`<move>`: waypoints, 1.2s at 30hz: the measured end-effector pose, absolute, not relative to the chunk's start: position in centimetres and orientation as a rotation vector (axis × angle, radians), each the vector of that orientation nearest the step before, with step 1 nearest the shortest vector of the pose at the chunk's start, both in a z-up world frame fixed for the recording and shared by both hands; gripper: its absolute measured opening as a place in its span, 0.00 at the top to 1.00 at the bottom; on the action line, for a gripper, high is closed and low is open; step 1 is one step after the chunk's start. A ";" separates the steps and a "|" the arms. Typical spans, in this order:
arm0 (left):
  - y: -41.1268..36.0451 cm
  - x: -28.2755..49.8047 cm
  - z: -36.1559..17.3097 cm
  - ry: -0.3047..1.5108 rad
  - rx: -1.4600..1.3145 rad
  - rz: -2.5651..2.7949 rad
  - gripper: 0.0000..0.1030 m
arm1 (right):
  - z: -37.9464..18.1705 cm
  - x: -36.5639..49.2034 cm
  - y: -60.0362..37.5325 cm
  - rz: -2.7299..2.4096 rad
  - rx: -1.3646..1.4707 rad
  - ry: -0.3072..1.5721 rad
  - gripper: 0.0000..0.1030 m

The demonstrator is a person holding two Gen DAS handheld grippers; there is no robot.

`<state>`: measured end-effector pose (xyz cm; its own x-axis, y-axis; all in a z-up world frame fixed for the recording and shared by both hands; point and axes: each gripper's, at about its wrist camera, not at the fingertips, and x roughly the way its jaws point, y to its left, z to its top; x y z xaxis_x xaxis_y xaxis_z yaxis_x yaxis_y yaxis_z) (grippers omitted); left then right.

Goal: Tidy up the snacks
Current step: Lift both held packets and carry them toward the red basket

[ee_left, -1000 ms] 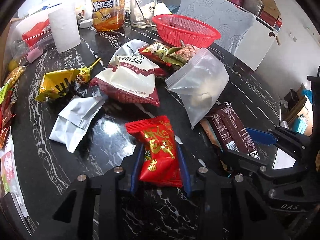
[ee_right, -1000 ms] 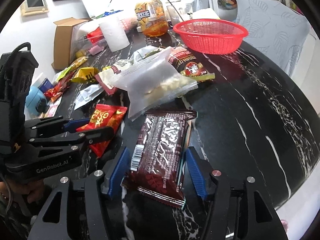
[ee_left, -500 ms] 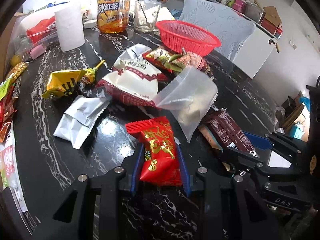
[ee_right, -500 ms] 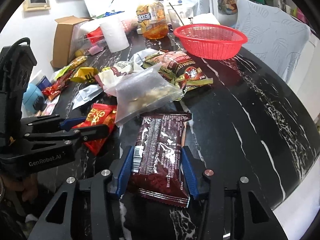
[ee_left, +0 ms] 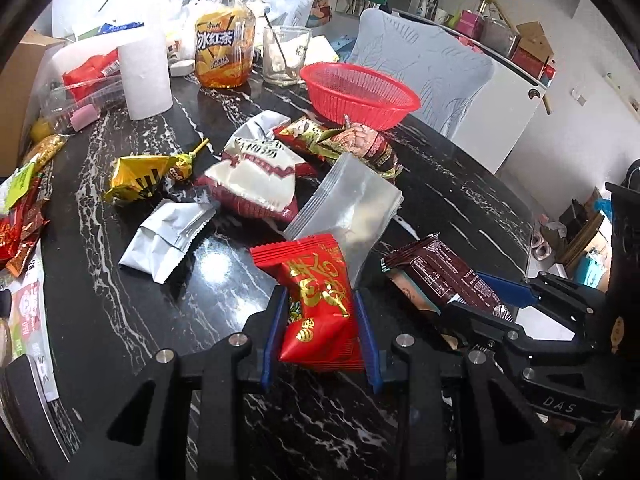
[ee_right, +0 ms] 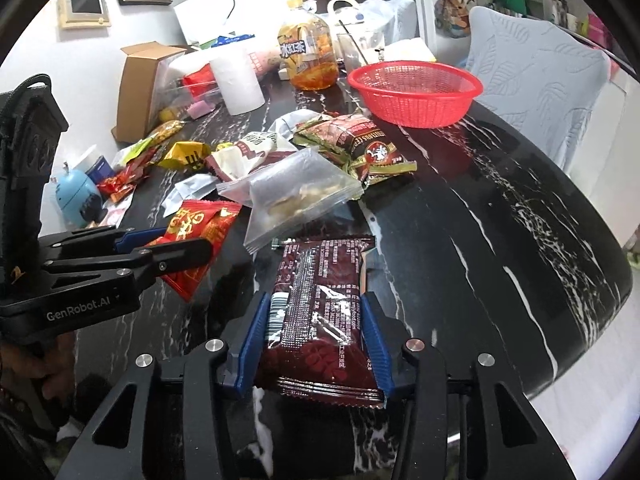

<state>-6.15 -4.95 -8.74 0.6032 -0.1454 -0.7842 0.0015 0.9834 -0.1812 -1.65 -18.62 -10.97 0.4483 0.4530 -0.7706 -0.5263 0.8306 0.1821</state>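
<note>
Basket (ee_left: 360,94) stands behind the snack packets (ee_left: 256,178) on the table (ee_left: 460,200)

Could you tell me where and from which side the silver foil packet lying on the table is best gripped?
Grip the silver foil packet across its flat serrated end, coming from above with the fingers across the narrow width. It lies flat, and that sealed edge is thin and clear of the neighbouring snacks.

Black gripper (ee_left: 320,332) frames, blue-padded fingers (ee_right: 376,340), silver screws, white "GenRobot.AI" lettering.
</note>
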 end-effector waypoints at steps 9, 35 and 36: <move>-6.3 -7.9 -7.2 0.862 -0.155 -0.085 0.68 | -9.6 -3.8 -19.8 0.614 -0.072 0.860 0.56; -8.7 0.3 0.4 0.659 -0.035 -0.181 0.68 | -2.5 2.3 -21.7 0.598 -0.040 0.683 0.56; -8.8 1.0 0.6 0.655 -0.032 -0.188 0.68 | -2.3 2.7 -21.9 0.593 -0.042 0.677 0.56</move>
<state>0.98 -8.79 0.60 0.7770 -0.1834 -0.6023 0.1633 0.9826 -0.0885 2.71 -21.86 -2.34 0.6217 0.5024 -0.6009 -0.5290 0.8351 0.1510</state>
